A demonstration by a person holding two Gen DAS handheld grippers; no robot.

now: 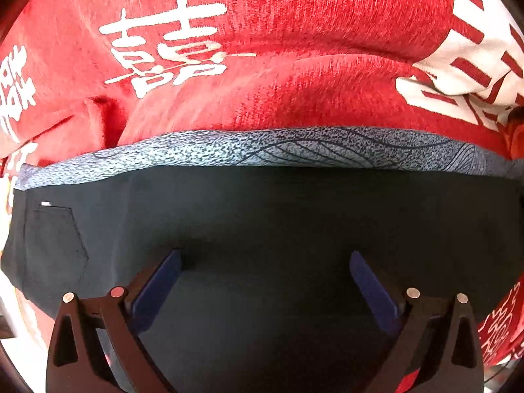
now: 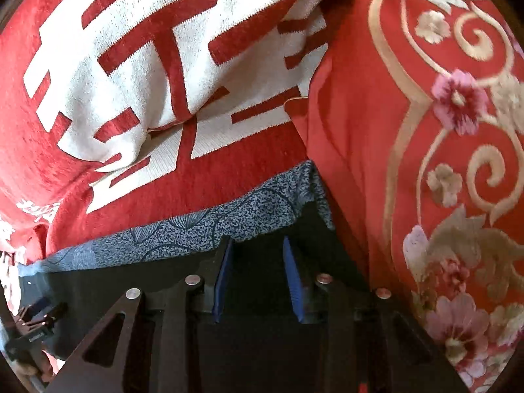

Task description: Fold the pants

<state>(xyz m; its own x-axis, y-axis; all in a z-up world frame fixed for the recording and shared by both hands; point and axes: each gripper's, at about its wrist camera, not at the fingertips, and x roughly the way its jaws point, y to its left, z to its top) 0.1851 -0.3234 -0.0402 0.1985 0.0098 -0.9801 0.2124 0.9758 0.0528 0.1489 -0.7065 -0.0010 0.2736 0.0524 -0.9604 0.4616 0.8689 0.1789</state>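
The dark pants [image 1: 262,216] lay flat on a red blanket [image 1: 294,26] — soft, light and limp, likely to sag. The patterned waistband [image 1: 294,147] looked the firmest hold. The left gripper [image 1: 265,268] stood wide apart and the right gripper [image 2: 258,255] partly apart — both empty.

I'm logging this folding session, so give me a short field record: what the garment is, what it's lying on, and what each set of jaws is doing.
garment: dark pants with a blue-grey patterned band along the far edge
surface: red blanket with white characters
beside it: red floral cushion to the right of the pants in the right wrist view
left gripper: jaws wide open above the dark cloth, nothing pinched
right gripper: jaws partly open near the patterned band, no cloth visibly between them
fold: cannot tell how far along
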